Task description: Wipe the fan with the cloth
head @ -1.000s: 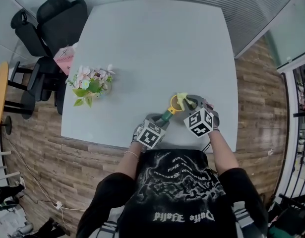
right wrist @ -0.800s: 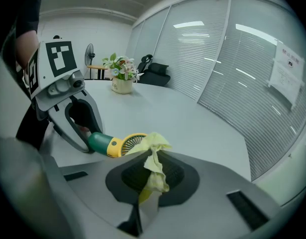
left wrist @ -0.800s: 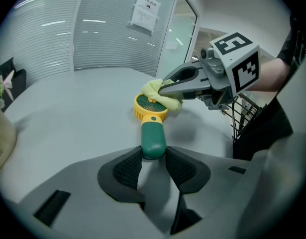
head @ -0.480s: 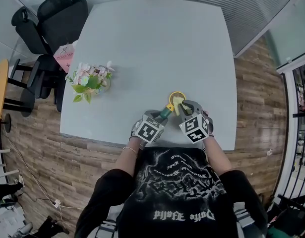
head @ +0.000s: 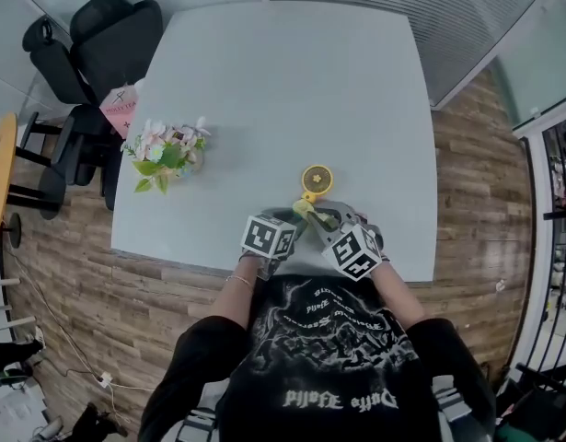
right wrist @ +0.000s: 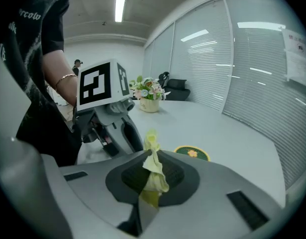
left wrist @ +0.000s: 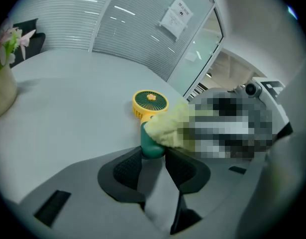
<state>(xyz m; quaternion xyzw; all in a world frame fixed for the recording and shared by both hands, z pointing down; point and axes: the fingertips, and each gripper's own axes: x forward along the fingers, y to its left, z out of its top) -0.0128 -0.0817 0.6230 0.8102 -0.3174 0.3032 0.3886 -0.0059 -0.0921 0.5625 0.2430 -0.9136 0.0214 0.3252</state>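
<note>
Left tongs (left wrist: 153,156) clamped on fan (left wrist: 150,103) handle; right tongs (right wrist: 152,167) pinching cloth (right wrist: 153,148), which rests against that handle.

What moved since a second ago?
The right gripper, shut on the cloth, slid back from the yellow head of the fan to its neck. The left gripper still holds the green handle but rolled a little, swinging the fan. The flowers stayed put.
</note>
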